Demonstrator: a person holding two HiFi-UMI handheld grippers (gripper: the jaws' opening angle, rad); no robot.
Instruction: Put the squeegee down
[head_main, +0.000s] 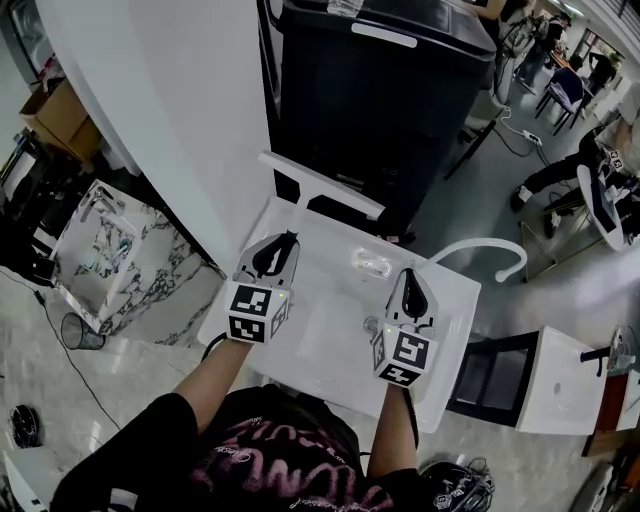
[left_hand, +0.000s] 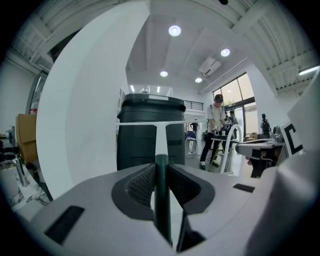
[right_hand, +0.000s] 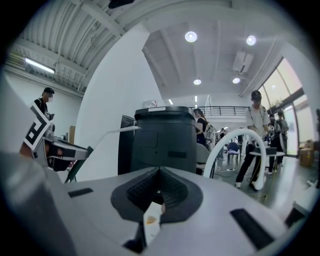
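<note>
The squeegee (head_main: 322, 187) has a long white blade on a white stem and a dark green handle (left_hand: 161, 195). My left gripper (head_main: 286, 240) is shut on that handle and holds the squeegee out over the far edge of the white sink (head_main: 300, 350), blade level and pointing away from me. In the left gripper view the blade (left_hand: 150, 122) crosses in front of the black bin. My right gripper (head_main: 409, 276) hovers over the sink's right half, shut on a small white packet (right_hand: 152, 219). The right gripper view shows the squeegee (right_hand: 117, 131) off to its left.
A tall black bin (head_main: 385, 95) stands just beyond the sink. A curved white faucet (head_main: 485, 247) rises at the sink's right rim. A white wall (head_main: 170, 110) runs along the left. A clear item (head_main: 371, 265) lies in the basin. People stand in the background at the right.
</note>
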